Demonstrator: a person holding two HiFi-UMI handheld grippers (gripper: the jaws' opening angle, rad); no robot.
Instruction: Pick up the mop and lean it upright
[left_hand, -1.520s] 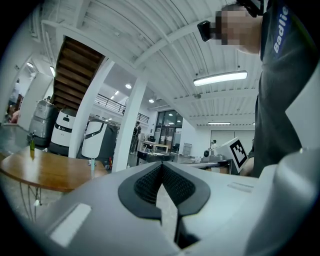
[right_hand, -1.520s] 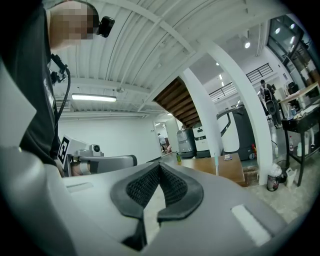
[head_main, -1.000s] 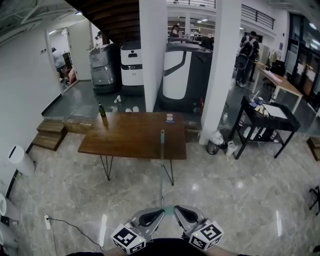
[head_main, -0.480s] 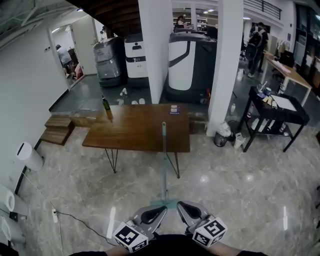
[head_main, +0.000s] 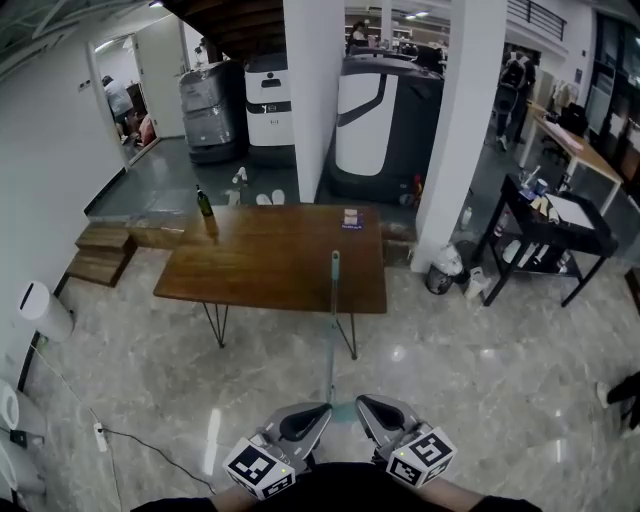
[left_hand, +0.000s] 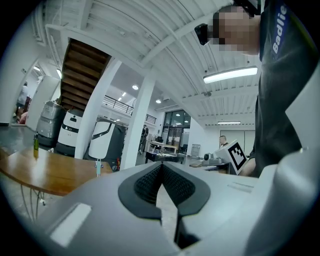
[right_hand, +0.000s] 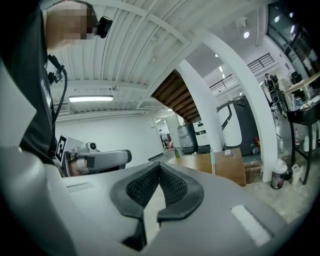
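The mop (head_main: 332, 330) stands upright on the marble floor. Its teal-tipped handle leans against the front edge of the wooden table (head_main: 240, 285), and its teal head lies on the floor between my two grippers. My left gripper (head_main: 318, 412) and right gripper (head_main: 366, 404) are low in the head view, close to my body, on either side of the mop's foot. Both are shut and hold nothing. The left gripper (left_hand: 161, 165) sees the handle tip (left_hand: 98, 167) to its left. The right gripper (right_hand: 159, 166) sees the handle tip (right_hand: 212, 160) to its right.
A green bottle (head_main: 204, 203) and a small box (head_main: 351, 219) stand on the table. White pillars (head_main: 460, 140) rise behind it. A black cart (head_main: 555, 235) and a bin (head_main: 441, 278) are at the right, wooden steps (head_main: 100, 260) and a floor cable (head_main: 150, 455) at the left. People stand far back.
The mop keeps leaning against the table. Both grippers have shifted slightly with the person and stay shut and empty.
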